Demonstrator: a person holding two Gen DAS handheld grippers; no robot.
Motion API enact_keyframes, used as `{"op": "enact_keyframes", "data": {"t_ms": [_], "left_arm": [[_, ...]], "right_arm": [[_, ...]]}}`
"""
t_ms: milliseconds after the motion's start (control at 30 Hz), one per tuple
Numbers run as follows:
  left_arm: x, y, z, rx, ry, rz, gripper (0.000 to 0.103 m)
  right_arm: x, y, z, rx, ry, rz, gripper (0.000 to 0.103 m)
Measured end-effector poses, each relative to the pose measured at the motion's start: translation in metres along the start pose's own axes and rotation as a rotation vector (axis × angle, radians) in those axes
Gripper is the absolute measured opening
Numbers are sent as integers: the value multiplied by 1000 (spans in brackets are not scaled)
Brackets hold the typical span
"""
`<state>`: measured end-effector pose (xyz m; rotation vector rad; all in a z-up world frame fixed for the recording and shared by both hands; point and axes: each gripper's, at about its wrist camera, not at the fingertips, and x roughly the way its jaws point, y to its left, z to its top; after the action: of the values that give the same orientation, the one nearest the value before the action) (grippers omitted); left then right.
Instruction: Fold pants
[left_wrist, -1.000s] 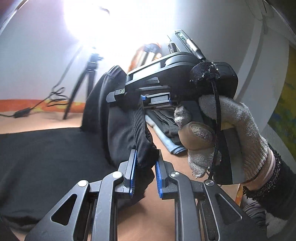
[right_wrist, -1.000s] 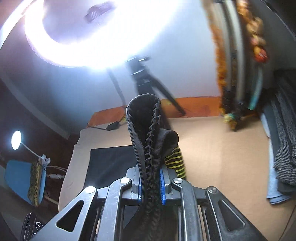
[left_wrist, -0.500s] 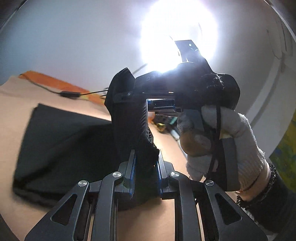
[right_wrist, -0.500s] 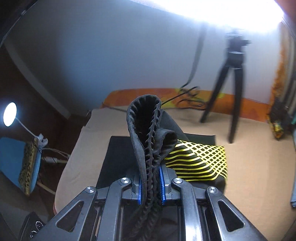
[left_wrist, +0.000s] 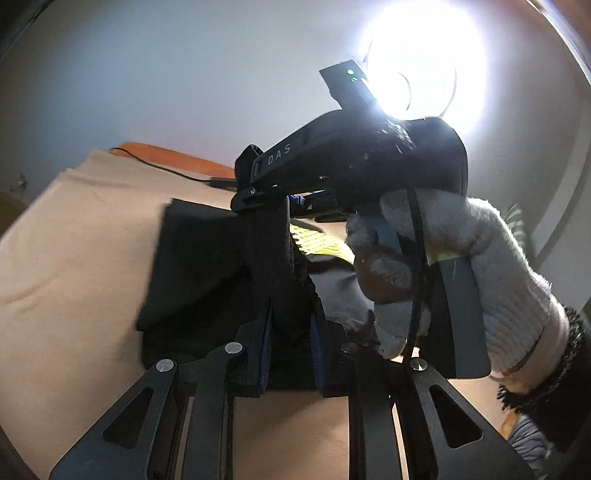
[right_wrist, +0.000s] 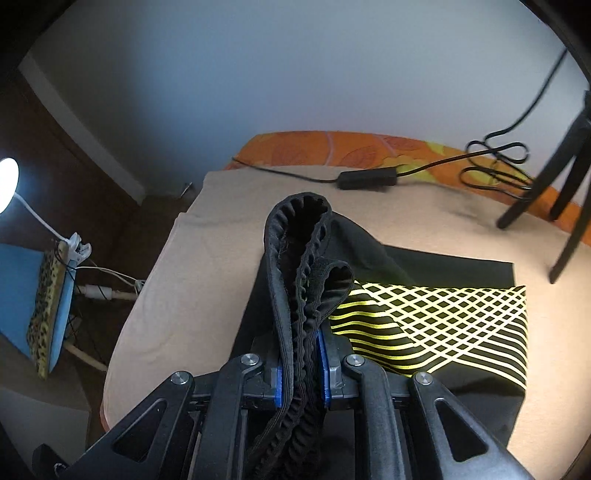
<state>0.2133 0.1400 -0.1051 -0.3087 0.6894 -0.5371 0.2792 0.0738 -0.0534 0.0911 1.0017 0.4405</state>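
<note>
Both my grippers have swung across and down over the last second, bringing the pants (right_wrist: 424, 325) from held up before the lamp to low over the tan tabletop (right_wrist: 207, 266). My left gripper (left_wrist: 291, 332) has its jaws narrowed onto a bunch of black fabric. My right gripper (right_wrist: 301, 365), gripped by a gloved hand (left_wrist: 472, 273), pinches the ribbed waistband (right_wrist: 295, 236), which stands looped above its blue pads. The rest of the pants lies spread on the tabletop, yellow grid print facing up, near a black cable (right_wrist: 365, 179).
</note>
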Motion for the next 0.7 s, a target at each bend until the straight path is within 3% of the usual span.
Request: {"op": "enact_keyframes", "data": {"t_ms": [400,500,533,600,700], "left_arm": [[-22,23,-22,8,24,61,16],[-34,19,-26,11,20,86,16],[-37,19,-28,13,15,99,16],[-45,21,-28,14,1,125,16],[-61,19,-28,28,-32,163,17]], "right_arm": [[29,7,3,10,30,6,13],[29,6,4,12,32,61,30],[28,6,4,12,31,93,41],[15,9,5,-13,5,176,45],[-13,10,2,-88,-50,224,52]]}}
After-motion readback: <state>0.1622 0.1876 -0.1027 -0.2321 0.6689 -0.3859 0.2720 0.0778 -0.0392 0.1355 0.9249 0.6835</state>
